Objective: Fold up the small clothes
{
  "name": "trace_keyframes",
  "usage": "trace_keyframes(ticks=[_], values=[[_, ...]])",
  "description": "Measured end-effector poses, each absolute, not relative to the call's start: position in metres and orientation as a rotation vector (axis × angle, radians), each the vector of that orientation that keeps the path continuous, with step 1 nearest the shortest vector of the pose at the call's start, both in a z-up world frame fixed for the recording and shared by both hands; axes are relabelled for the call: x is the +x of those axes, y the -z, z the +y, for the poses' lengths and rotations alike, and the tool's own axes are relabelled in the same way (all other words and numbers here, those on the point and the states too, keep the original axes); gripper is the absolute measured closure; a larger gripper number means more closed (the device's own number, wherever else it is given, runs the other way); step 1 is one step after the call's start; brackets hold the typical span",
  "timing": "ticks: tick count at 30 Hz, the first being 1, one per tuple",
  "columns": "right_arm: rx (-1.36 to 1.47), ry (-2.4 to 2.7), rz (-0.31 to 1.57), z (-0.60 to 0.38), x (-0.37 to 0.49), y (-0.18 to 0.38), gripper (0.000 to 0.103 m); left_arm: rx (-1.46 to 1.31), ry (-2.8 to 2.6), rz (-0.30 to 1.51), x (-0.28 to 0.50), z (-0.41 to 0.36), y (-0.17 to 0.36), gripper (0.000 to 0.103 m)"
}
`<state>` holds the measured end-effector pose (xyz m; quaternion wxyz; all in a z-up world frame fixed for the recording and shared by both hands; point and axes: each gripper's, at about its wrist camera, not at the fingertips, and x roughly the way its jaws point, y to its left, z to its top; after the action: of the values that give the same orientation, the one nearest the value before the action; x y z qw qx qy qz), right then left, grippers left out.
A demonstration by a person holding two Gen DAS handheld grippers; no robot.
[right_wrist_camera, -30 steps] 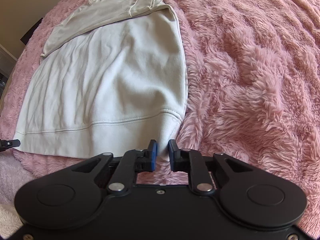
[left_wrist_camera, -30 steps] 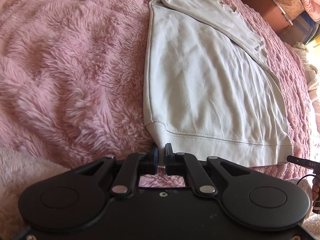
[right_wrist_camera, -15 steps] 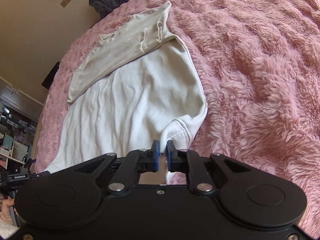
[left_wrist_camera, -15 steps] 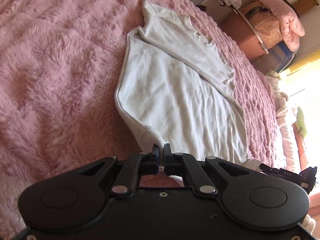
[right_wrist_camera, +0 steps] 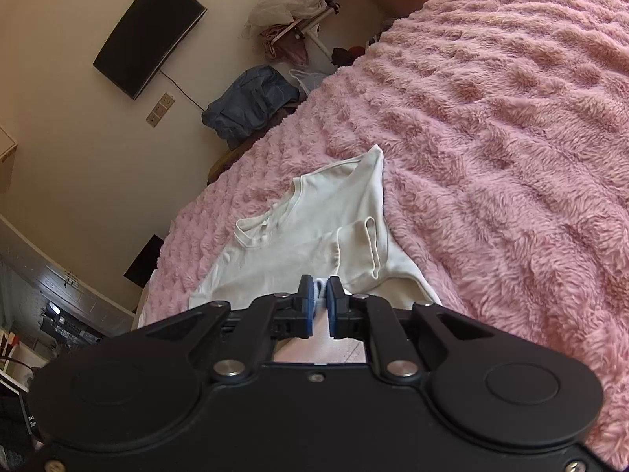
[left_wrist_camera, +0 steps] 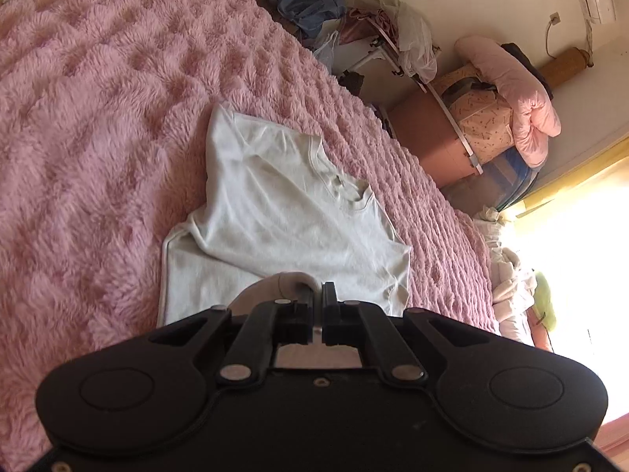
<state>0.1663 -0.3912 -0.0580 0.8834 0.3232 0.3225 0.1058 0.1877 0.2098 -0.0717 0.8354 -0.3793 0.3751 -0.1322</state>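
Note:
A small white sweatshirt lies on a fluffy pink blanket, its sleeves folded across the chest. My left gripper is shut on the left hem corner, lifted off the blanket and carried over the body of the garment. In the right wrist view the same sweatshirt shows its neckline and cuffs ahead. My right gripper is shut on the right hem corner, white cloth pinched between its blue pads. The lower half of the garment hangs hidden under both grippers.
The pink blanket covers the whole bed. Past the far edge stand a blue bag, a wall-mounted screen, a clothes rack with bags and piled bedding. A bright window glares at the right.
Both grippers closed on the hem corners, then rose and travelled toward the collar, dragging the hem over the body. The views tilted up, so the room beyond the bed came into sight.

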Motion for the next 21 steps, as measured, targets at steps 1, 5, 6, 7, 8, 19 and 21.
trace_keyframes(ticks=[1, 5, 6, 7, 8, 19, 21], values=[[0.683, -0.216, 0.665, -0.392, 0.179, 0.057, 0.094, -0.801, 0.279, 0.789, 0.203, 0.213, 0.070, 0.103], [0.710, -0.200, 0.640, -0.391, 0.235, 0.058, 0.095, -0.808, 0.267, 0.778, 0.266, 0.227, 0.071, 0.103], [0.712, -0.198, 0.637, -0.390, 0.247, 0.059, 0.095, -0.804, 0.261, 0.781, 0.288, 0.231, 0.073, 0.103], [0.713, -0.196, 0.633, -0.388, 0.264, 0.060, 0.095, -0.799, 0.255, 0.781, 0.301, 0.233, 0.074, 0.103], [0.717, -0.191, 0.630, -0.387, 0.277, 0.062, 0.095, -0.795, 0.243, 0.783, 0.317, 0.234, 0.075, 0.102], [0.811, -0.130, 0.651, -0.375, 0.412, 0.102, 0.095, -0.765, 0.180, 0.847, 0.448, 0.256, 0.118, 0.102], [0.796, -0.117, 0.659, -0.370, 0.427, 0.108, 0.095, -0.760, 0.165, 0.867, 0.462, 0.256, 0.130, 0.102]])
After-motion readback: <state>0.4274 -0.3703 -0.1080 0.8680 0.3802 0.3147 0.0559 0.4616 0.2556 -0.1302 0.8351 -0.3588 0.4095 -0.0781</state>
